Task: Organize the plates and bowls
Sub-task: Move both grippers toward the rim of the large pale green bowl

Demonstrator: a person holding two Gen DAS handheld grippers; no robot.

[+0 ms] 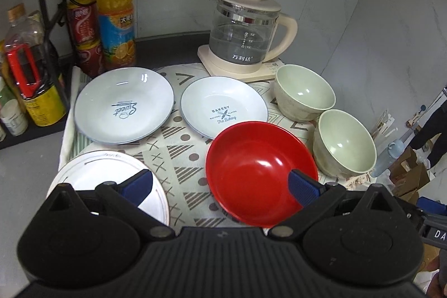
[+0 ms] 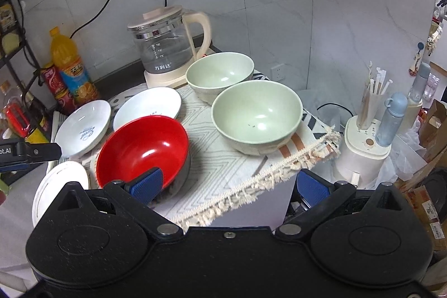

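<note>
A red bowl sits on a patterned cloth. Behind it lie two pale blue plates, one marked "Sweet" and one marked "Bakery". A white plate lies at the front left. Two green bowls stand upright on the right. My left gripper is open, above the cloth between the white plate and the red bowl. My right gripper is open over the cloth's fringed front edge.
A glass kettle stands on its base at the back. An orange juice bottle, red cans and a shelf of bottles stand at the left. A white appliance with a blue bottle stands right of the table.
</note>
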